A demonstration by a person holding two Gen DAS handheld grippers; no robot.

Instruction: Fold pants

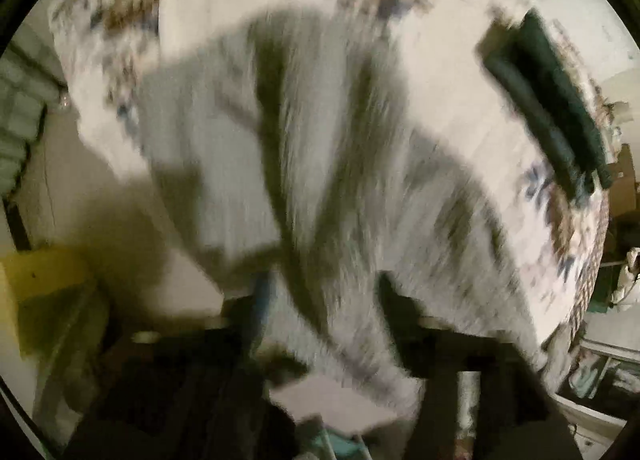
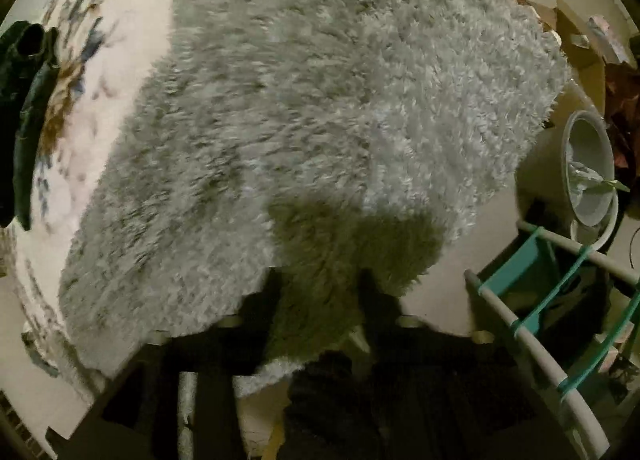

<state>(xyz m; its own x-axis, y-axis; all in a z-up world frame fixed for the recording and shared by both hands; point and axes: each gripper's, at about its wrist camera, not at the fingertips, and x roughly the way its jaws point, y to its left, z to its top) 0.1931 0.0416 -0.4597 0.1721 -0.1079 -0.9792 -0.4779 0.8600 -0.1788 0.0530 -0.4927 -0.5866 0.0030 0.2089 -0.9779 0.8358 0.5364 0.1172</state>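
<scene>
The pants (image 1: 320,163) are pale grey and fluffy, spread over a white bed cover with a brown and blue pattern (image 1: 440,71). My left gripper (image 1: 324,292) is shut on an edge of the pants, with fabric bunched between its dark fingers. The view is blurred by motion. In the right wrist view the fluffy pants (image 2: 320,99) fill most of the frame. My right gripper (image 2: 320,284) is shut on the near edge of the pants, which hangs over the bed's edge.
Dark green folded garments lie on the bed (image 1: 556,107) and show at the left in the right wrist view (image 2: 28,107). A white bin (image 2: 588,167) and a white rack with teal bands (image 2: 552,316) stand on the floor at the right. A yellow box (image 1: 44,272) sits at the left.
</scene>
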